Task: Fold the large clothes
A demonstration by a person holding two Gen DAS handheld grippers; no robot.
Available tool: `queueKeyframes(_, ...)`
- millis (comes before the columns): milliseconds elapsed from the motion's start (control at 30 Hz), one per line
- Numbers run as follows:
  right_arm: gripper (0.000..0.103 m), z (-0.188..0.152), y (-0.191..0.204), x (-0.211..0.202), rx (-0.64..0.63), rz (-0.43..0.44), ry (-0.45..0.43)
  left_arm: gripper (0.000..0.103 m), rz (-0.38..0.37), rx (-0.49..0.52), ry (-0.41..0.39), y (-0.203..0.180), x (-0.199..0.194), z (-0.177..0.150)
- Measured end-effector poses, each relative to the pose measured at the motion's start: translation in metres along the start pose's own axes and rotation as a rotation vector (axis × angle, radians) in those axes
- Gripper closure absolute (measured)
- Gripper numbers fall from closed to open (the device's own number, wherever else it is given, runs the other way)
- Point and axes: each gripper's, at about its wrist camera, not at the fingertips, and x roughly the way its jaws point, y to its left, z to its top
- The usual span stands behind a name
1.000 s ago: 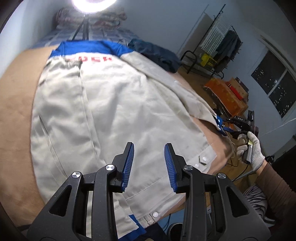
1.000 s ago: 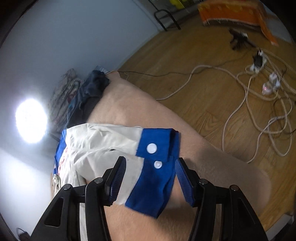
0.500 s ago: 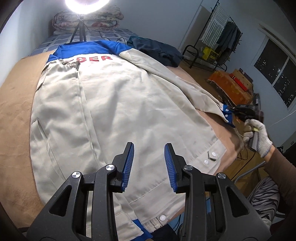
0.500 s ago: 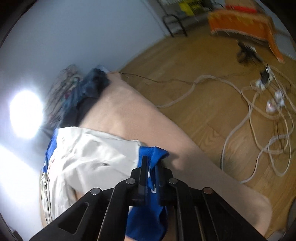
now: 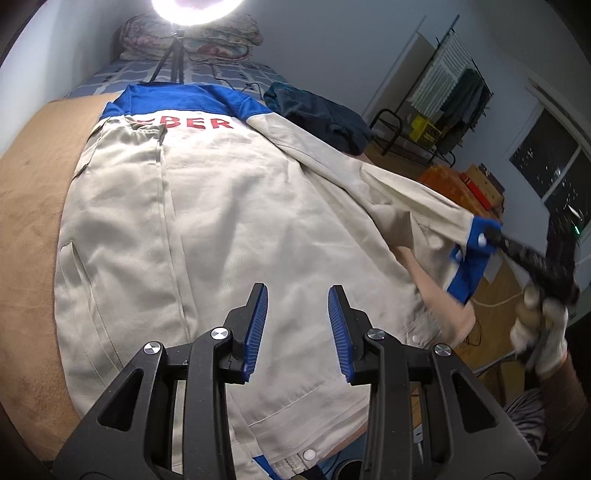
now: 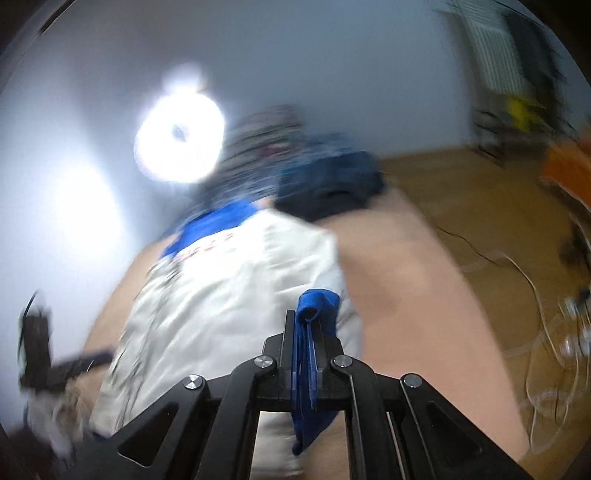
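- Left wrist view: my left gripper [image 5: 297, 314] hovered with its blue-padded jaws apart and nothing between them, above the lower half of the cream cotton jacket with the blue yoke and red lettering [image 5: 221, 221].
- The jacket lay spread flat on the tan blanket-covered bed [image 5: 26, 221], collar toward the ring light [image 5: 195, 7].
- At the right, my white-gloved hand [image 5: 541, 332] held the right gripper [image 5: 493, 232], which had the blue snap-buttoned cuff [image 5: 471, 258] lifted off the bed, the sleeve trailing up to it.
- Right wrist view: badly blurred, but that gripper looked clamped tight on the folded blue cuff, with the jacket body beyond and a dark navy garment [image 6: 328, 188] near the collar.
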Motion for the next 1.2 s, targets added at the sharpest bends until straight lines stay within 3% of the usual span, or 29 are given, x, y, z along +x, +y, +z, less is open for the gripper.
queueKeyframes(133,0.103,-0.023,0.056,0.017,-0.14,0.122,0.072,0.069,-0.027,-0.07,-0.004,0.01,-0.003,0.004)
queueKeyframes(300,0.103,-0.085,0.123,0.054,-0.369,0.231,0.279,0.069,-0.055,-0.154,0.01,0.026,-0.004,0.002)
queueKeyframes(400,0.103,-0.116,0.147,0.067,-0.482,0.271,0.377,0.068,-0.063,-0.187,0.036,0.031,0.0,-0.002)
queueKeyframes(433,0.103,-0.121,0.151,0.069,-0.501,0.282,0.396,0.063,-0.069,-0.199,0.051,0.032,0.004,-0.004)
queueKeyframes(533,0.103,-0.126,0.15,0.071,-0.524,0.275,0.407,0.057,-0.102,-0.236,0.101,0.034,0.016,-0.011)
queueKeyframes(633,0.095,-0.116,0.139,0.063,-0.474,0.325,0.404,0.057,-0.135,-0.262,0.151,0.031,0.029,-0.018)
queueKeyframes(700,0.073,-0.103,0.127,0.051,-0.404,0.405,0.377,0.057,-0.173,-0.292,0.182,0.03,0.038,-0.022)
queueKeyframes(867,0.061,-0.071,0.082,0.035,-0.172,0.5,0.298,0.057,-0.229,-0.367,0.242,0.022,0.064,-0.026)
queueKeyframes(1000,0.061,-0.063,0.023,0.051,0.071,0.372,0.289,0.057,-0.214,-0.407,0.277,0.021,0.087,-0.028)
queueKeyframes(1100,0.063,-0.07,-0.007,0.071,0.219,0.404,0.338,0.057,-0.233,-0.457,0.292,0.024,0.099,-0.032)
queueKeyframes(1200,0.063,-0.075,-0.007,0.089,0.241,0.462,0.39,0.057,-0.242,-0.488,0.281,0.026,0.11,-0.028)
